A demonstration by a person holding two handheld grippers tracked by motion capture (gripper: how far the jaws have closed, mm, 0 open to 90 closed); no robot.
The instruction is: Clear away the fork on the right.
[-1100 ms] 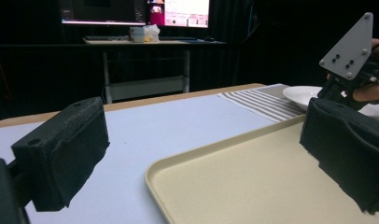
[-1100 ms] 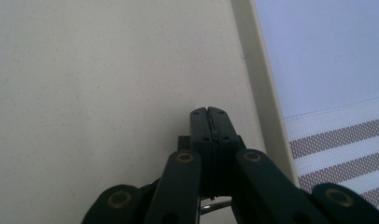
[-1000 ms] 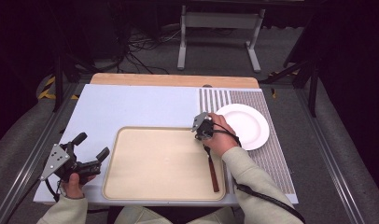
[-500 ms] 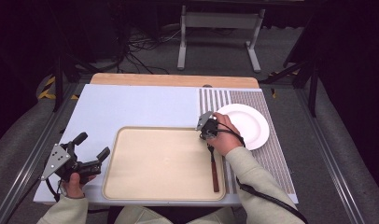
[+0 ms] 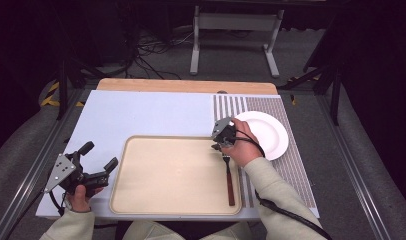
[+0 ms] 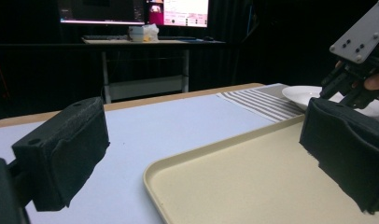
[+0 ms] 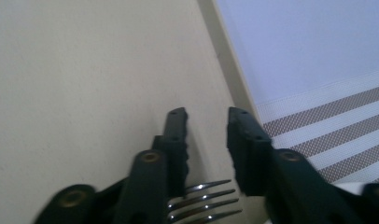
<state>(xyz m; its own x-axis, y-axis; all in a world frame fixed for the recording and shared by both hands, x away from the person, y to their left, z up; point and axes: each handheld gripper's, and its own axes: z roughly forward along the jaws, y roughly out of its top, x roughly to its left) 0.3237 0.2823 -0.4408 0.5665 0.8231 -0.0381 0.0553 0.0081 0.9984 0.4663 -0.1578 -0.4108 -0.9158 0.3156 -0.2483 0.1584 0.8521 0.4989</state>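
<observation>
High view: silver fork with dark red-brown handle (image 5: 229,176) lies along right edge of beige plastic tray (image 5: 171,175); right gripper (image 5: 220,140) over its tines, jaws parted, empty. Left gripper (image 5: 98,161) spread wide, beside tray.

Nothing here gives me a word, number or brand I can read. From my left tongs' view, two lit screens (image 6: 134,11) glow at the back of the room above a far desk (image 6: 150,42), and there are marks on them, but they are too small and blurred to make out as letters. The grey plate (image 6: 362,30) on my other tongs carries small holes and no print. The tray (image 5: 176,175), the white plate (image 5: 263,132) and the striped mat (image 5: 286,165) on the counter (image 5: 151,115) bear no lettering that I can see.
</observation>
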